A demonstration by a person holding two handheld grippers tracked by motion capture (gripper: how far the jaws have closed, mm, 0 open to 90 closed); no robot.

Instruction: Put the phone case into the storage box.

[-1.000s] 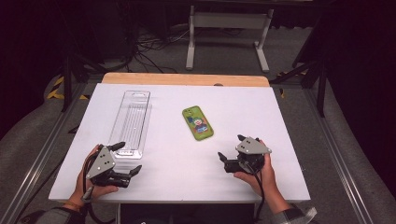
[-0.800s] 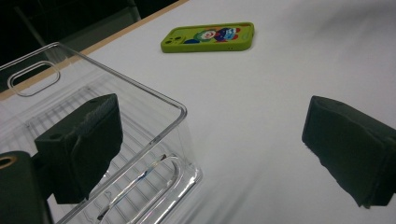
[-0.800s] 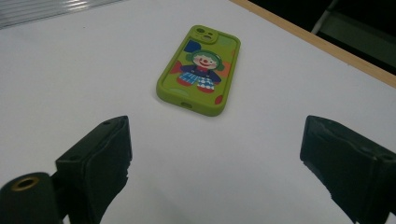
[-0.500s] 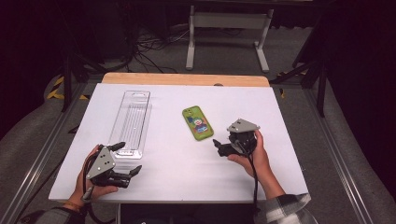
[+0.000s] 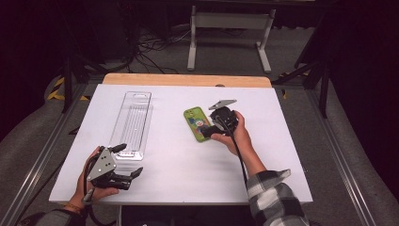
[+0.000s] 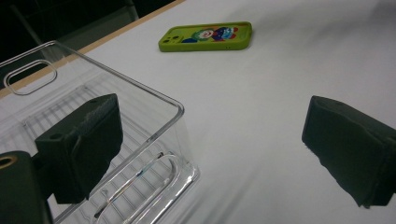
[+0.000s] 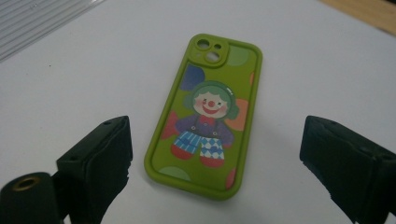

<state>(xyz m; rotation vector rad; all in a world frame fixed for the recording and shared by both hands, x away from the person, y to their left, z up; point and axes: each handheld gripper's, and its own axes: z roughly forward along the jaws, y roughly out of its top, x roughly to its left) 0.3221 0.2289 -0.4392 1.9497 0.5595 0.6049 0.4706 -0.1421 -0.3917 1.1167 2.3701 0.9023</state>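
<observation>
Right hand-held gripper (image 7: 215, 186) spread wide, straddling near short end of green phone case (image 7: 205, 116), flat on tabletop (image 5: 179, 179); long axis runs straight ahead. Left hand-held gripper (image 5: 124, 162) well apart, released, by clear tray (image 5: 134, 117).

Phone case (image 7: 205, 116): lime green, printed with a clown in green hair, red nose, purple top, blue-and-white checked trousers, red shoes. Tray (image 5: 132, 123): clear, ribbed. Table (image 5: 282, 155): white, tan far edge. Sleeve (image 5: 275, 200): black-and-white plaid.
</observation>
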